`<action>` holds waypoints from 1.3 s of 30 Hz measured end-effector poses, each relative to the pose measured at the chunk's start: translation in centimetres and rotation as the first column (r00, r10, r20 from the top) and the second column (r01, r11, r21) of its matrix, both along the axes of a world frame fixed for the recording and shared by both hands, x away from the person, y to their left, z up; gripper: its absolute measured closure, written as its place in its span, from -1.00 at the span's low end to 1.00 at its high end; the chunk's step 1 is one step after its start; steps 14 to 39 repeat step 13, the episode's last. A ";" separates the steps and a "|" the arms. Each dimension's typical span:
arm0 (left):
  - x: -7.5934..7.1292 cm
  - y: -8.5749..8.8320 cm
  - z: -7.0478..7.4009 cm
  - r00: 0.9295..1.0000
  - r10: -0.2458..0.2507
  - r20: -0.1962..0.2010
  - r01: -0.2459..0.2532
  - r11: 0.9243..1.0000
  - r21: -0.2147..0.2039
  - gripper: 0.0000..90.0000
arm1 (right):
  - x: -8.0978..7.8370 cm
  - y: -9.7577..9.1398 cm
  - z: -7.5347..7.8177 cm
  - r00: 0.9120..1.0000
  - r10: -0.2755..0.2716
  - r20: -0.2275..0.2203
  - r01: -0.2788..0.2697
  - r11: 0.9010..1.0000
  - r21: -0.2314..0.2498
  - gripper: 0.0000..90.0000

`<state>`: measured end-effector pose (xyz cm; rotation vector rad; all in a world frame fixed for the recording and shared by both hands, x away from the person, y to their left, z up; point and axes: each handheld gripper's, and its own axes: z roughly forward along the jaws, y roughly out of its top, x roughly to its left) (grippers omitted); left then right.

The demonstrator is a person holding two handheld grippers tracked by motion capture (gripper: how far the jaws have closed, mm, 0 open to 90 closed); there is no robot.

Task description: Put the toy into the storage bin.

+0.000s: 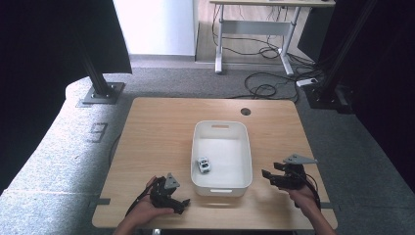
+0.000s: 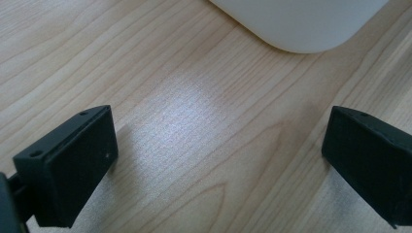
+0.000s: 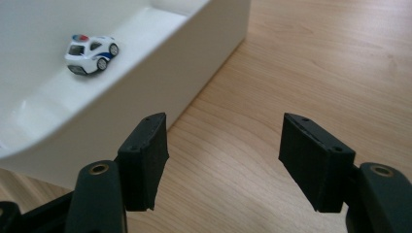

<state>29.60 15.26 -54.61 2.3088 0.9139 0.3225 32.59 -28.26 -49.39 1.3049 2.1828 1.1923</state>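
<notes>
On the wooden table [image 1: 161, 127], in the middle: a white bin [image 1: 246, 147], with a small toy police car [image 1: 204, 165] inside, on the floor of the bin, close to the left wall and toward the near end. White body, blue stripe, red and blue lights on the roof; standing on its wheels.

To the right of the bin, near the front right corner: the right gripper [image 1: 266, 175], held in a hand [image 1: 304, 196], jaws pointing toward the bin wall. Spread wide, nothing between the jaws. Just beside the bin but apart from it. In the right gripper view [image 3: 223, 165], bin wall directly past the left jaw, toy car [image 3: 91, 52] higher up and to the left, inside the bin, well apart from the jaws and separated from them by the wall.

To the left of the bin, at the front edge of the table: the left gripper [image 1: 183, 203], also in a hand [image 1: 147, 208]. In the left gripper view [image 2: 218, 155], jaws wide apart over bare wood, nothing gripped, rounded corner of the bin [image 2: 301, 24] ahead.
</notes>
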 end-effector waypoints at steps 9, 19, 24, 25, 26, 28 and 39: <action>0.0 0.0 0.0 1.000 0.000 0.000 0.000 1.000 0.000 -1.00 | 0.1 -0.1 -1.0 1.000 -0.010 -0.020 0.009 1.000 -0.015 -0.25; 0.0 0.0 0.0 1.000 -0.001 0.000 0.001 1.000 0.000 -1.00 | 0.3 -0.2 -1.2 1.000 -0.015 -0.025 0.014 1.000 -0.019 -0.26; 0.0 0.0 0.0 1.000 -0.001 0.000 0.001 1.000 0.000 -1.00 | 0.3 -0.2 -1.2 1.000 -0.015 -0.025 0.014 1.000 -0.019 -0.26; 0.0 0.0 0.0 1.000 -0.001 0.000 0.001 1.000 0.000 -1.00 | 0.3 -0.2 -1.2 1.000 -0.015 -0.025 0.014 1.000 -0.019 -0.26; 0.0 0.0 0.0 1.000 -0.001 0.000 0.001 1.000 0.000 -1.00 | 0.3 -0.2 -1.2 1.000 -0.015 -0.025 0.014 1.000 -0.019 -0.26; 0.0 0.0 0.0 1.000 -0.001 0.000 0.001 1.000 0.000 -1.00 | 0.3 -0.2 -1.2 1.000 -0.015 -0.025 0.014 1.000 -0.019 -0.26; 0.0 0.0 0.0 1.000 -0.001 0.000 0.001 1.000 0.000 -1.00 | 0.3 -0.2 -1.2 1.000 -0.015 -0.025 0.014 1.000 -0.019 -0.26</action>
